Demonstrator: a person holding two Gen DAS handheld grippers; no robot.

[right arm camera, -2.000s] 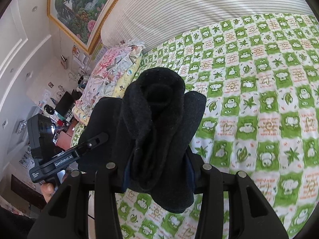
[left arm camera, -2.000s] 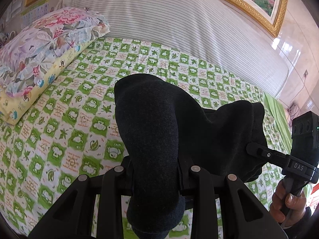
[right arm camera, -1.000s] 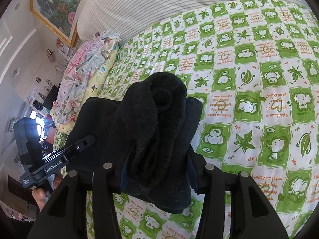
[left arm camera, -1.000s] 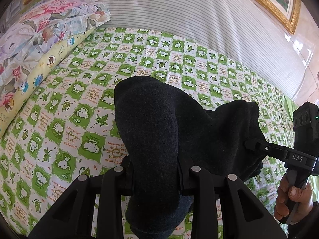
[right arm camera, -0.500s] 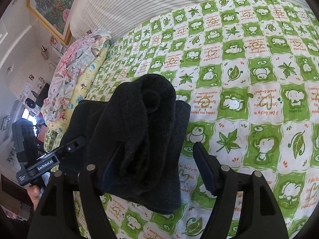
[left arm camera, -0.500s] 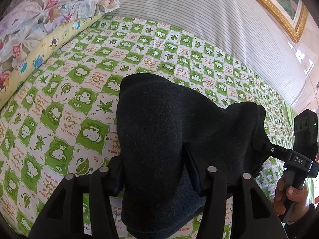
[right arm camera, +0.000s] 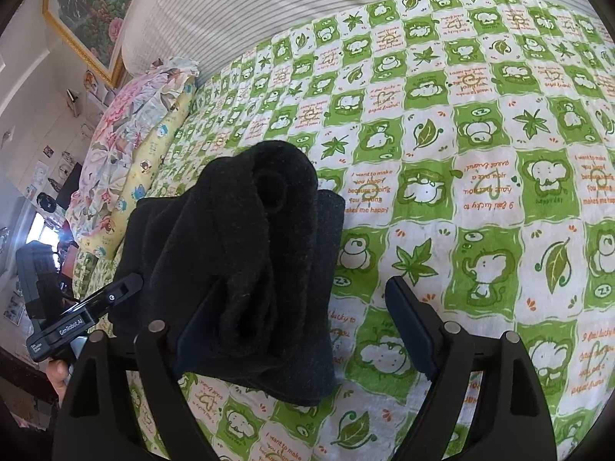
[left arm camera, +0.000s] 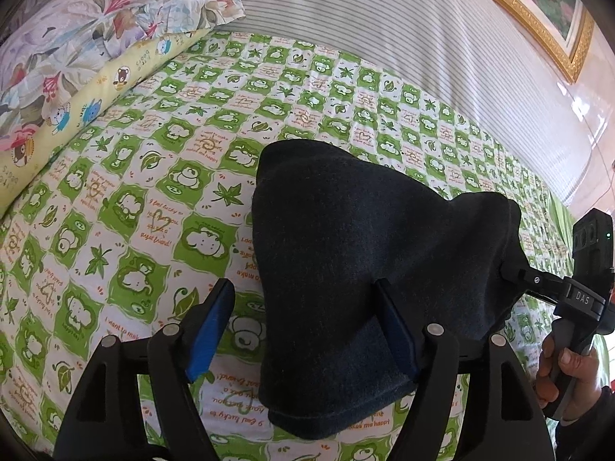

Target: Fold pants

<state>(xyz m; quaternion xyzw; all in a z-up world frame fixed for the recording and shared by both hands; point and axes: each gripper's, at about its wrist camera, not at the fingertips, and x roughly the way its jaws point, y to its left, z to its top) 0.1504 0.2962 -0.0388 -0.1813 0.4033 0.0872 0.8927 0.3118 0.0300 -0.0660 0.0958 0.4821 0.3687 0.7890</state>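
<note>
dark pants [left arm camera: 357,253] bunched in a folded heap on green-and-white sheet [left arm camera: 127,199], near the middle of the bed. left gripper [left arm camera: 303,326] spread wide, jaws just been opening; one blue pad clear of the cloth, the other against its edge, no squeeze. right gripper [right arm camera: 303,326] likewise wide, just been opening; left pad beside the heap, right pad well apart over bare sheet. pants lying between both pairs of fingers, held by neither. floral pillow [left arm camera: 77,38] at the bed's left, over a yellow one [left arm camera: 96,96]. striped headboard [left arm camera: 384,19] behind. hand [left arm camera: 569,372] on the right gripper's handle.
</note>
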